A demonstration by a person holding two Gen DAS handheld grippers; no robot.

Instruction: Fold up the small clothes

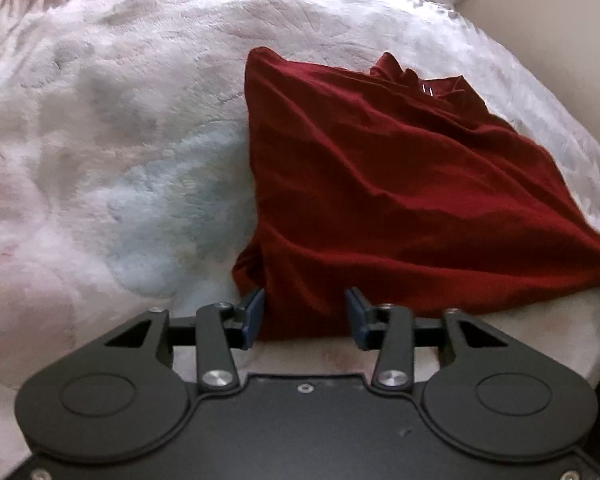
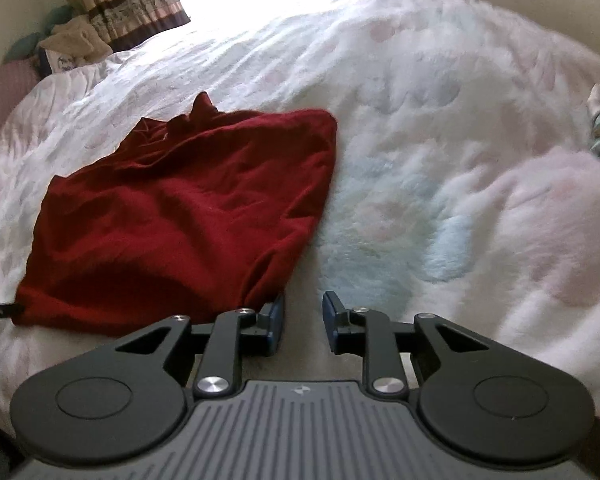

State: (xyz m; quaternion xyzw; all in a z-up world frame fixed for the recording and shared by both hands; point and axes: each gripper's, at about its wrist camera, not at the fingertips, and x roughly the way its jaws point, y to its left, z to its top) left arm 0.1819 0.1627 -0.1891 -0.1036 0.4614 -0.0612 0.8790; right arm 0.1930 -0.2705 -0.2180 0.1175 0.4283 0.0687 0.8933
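A dark red garment [image 1: 400, 184] lies crumpled on a fluffy white blanket [image 1: 120, 140], its collar and label at the far end. My left gripper [image 1: 306, 316] is open at the garment's near hem. A stretch of the red hem lies between its two blue pads, which stand wide apart. In the right wrist view the same red garment [image 2: 180, 216] spreads to the left. My right gripper [image 2: 303, 322] is open just right of the garment's near corner. Its left pad [image 2: 275, 322] is close beside the cloth, and only blanket shows between the fingers.
The blanket [image 2: 440, 140] has pale blue and pink patches and covers a bed. A wall [image 1: 560, 40] runs along one side. Curtains [image 2: 132, 4] and a bright window are at the far end, with pillows and bundled cloth [image 2: 68, 48] nearby. A dark strip [image 2: 0, 310] touches the garment's far corner.
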